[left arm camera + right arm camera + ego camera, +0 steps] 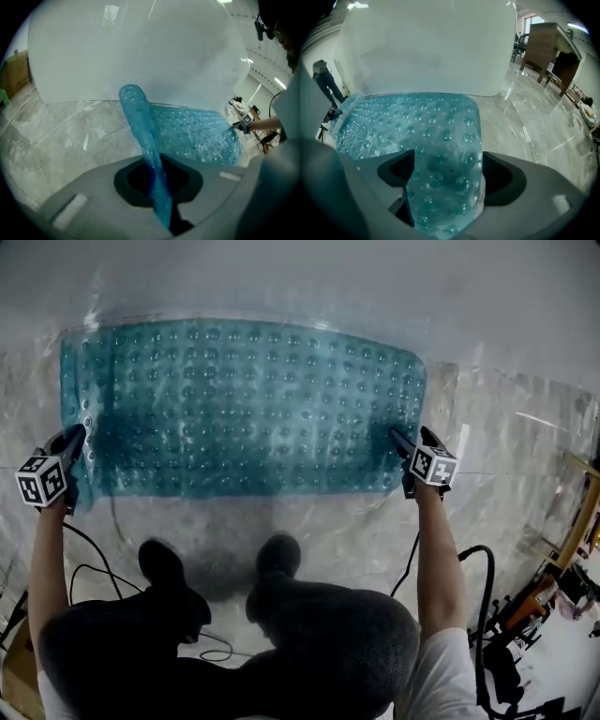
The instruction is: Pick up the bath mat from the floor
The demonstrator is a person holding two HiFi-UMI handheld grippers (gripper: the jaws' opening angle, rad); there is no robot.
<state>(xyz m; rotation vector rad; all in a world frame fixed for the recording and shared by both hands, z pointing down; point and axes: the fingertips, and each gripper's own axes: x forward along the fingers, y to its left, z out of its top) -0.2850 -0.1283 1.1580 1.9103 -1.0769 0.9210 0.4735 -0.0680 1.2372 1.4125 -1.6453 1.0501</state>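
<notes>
A translucent teal bath mat [244, 409] with rows of bumps lies spread over the pale marble floor against a white wall. My left gripper [75, 442] is at its left edge. In the left gripper view, this gripper [152, 164] is shut on that edge, and the mat [197, 136] rises as a thin folded strip between the jaws. My right gripper [405, 448] is at the mat's right edge. In the right gripper view, its jaws [447, 164] stand wide apart and the mat's corner [440, 154] lies face-up across the gap.
A white wall [300, 277] runs behind the mat. The person's dark shoes [164, 563] stand just in front of it. Black cables [94, 568] trail on the floor at left and right. Equipment [534, 606] stands at the lower right, wooden furniture [543, 47] farther off.
</notes>
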